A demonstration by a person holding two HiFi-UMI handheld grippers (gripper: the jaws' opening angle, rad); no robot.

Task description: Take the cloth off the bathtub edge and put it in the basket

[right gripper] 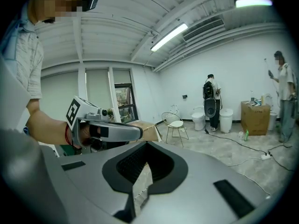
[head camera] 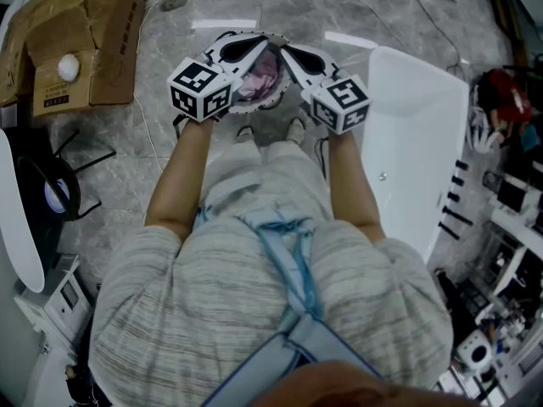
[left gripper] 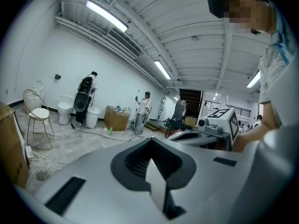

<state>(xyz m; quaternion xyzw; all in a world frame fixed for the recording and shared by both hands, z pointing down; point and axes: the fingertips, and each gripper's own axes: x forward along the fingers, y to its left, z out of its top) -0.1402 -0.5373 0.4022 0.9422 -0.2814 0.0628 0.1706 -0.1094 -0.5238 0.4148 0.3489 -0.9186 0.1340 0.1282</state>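
Note:
In the head view a pink cloth [head camera: 261, 76] lies bunched inside a white basket [head camera: 246, 106] on the floor in front of the person's feet. Both grippers hang just above the basket with their tips angled in toward each other. My left gripper [head camera: 253, 47] is shut with nothing between its jaws, and so is my right gripper [head camera: 290, 55]. The left gripper view shows its shut jaws [left gripper: 152, 164] and the right gripper [left gripper: 219, 125] beyond them. In the right gripper view, the shut jaws [right gripper: 142, 171] have the left gripper [right gripper: 107, 130] beyond them. The white bathtub [head camera: 407, 134] stands at the right.
An open cardboard box [head camera: 81, 36] sits at the far left, a black wire frame [head camera: 59, 185] below it. Cables run across the grey marble floor [head camera: 161, 134]. Shelves of clutter [head camera: 509, 210] line the right side. Other people stand far off by a box [left gripper: 117, 118].

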